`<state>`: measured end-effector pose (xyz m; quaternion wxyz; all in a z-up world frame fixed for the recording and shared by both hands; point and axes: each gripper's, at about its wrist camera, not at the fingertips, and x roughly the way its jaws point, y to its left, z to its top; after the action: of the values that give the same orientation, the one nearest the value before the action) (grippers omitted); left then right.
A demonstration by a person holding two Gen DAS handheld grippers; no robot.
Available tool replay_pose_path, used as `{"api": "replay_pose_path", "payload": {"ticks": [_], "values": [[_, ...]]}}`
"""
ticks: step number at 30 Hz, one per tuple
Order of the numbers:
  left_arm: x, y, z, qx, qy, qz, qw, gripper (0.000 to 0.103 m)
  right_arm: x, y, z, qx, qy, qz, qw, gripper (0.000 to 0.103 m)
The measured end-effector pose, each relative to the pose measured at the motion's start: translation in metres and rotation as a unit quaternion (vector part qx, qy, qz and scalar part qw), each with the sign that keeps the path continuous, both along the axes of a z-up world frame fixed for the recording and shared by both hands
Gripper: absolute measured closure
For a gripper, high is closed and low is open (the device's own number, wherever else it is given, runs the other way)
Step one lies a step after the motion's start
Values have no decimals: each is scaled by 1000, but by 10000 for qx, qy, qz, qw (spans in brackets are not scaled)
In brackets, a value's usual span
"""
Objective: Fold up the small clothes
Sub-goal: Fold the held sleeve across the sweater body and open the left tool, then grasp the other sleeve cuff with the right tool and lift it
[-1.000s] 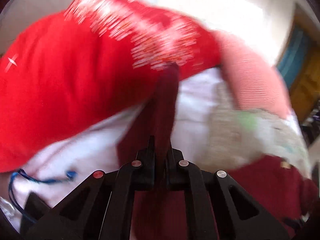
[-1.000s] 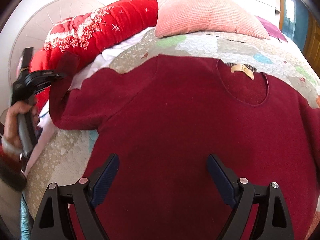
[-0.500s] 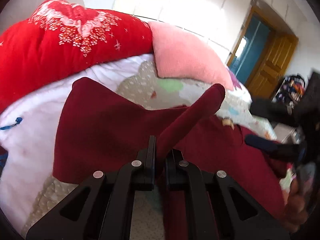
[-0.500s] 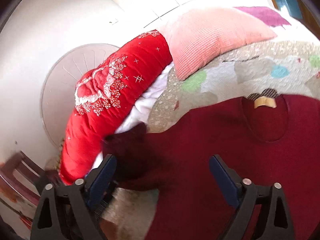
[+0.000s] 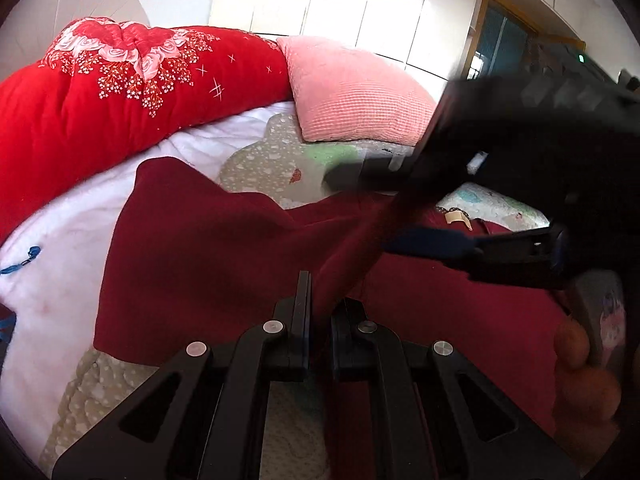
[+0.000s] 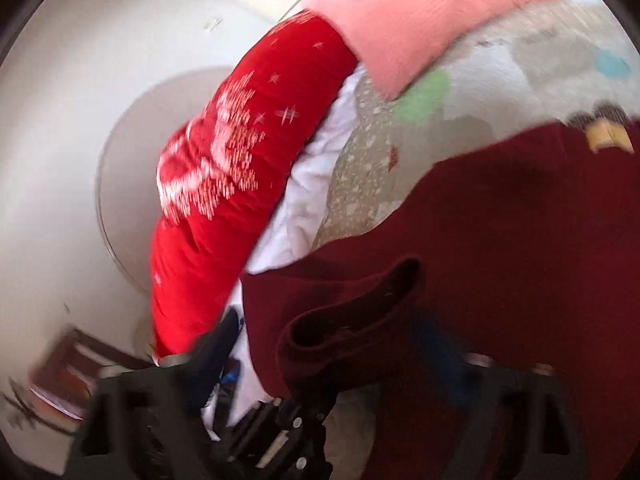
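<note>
Left gripper (image 5: 318, 312), low in its frame, clamps the sleeve (image 5: 352, 248) of the maroon sweater (image 5: 192, 256) spread on the bed quilt (image 5: 260, 164), while the blurred right gripper (image 5: 404, 208), jaws just closing, seemingly straddles that sleeve without pressing.

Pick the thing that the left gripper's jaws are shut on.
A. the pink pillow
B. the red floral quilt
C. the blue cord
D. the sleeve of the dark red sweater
D: in the left wrist view the left gripper is shut on the sleeve of the dark red sweater.
</note>
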<state>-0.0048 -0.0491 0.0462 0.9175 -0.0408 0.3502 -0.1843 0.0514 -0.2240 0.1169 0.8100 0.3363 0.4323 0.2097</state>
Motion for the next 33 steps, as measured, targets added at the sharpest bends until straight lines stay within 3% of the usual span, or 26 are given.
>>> {"api": "replay_pose_path", "payload": {"ticks": [1,2,5,9,14,22,33], "values": [[-1,-1,0,24,3,-6,10000,97,1,6,0,-150,-62,66,9998,62],[-2,-1,1,32,20,-43,10000,97,-1,8,-2,-236,-125,104,9996,72],[-9,-1,11,-36,28,-286,9996,89,-6,0,2,-469,-375,-116,9981,87],[-26,6,37,-169,-305,-350,9988,72,-23,-26,23,-935,-779,-426,9916,90],[-23,18,40,-188,-299,7,9994,71,-51,-69,59,-1669,-1233,-946,9736,90],[-9,10,14,179,15,201,9996,71,-76,-145,51,-2066,-933,-1578,9611,90],[-1,-19,23,430,-157,-28,9989,71,-103,-207,33,-2566,-673,-2192,9389,91]]}}
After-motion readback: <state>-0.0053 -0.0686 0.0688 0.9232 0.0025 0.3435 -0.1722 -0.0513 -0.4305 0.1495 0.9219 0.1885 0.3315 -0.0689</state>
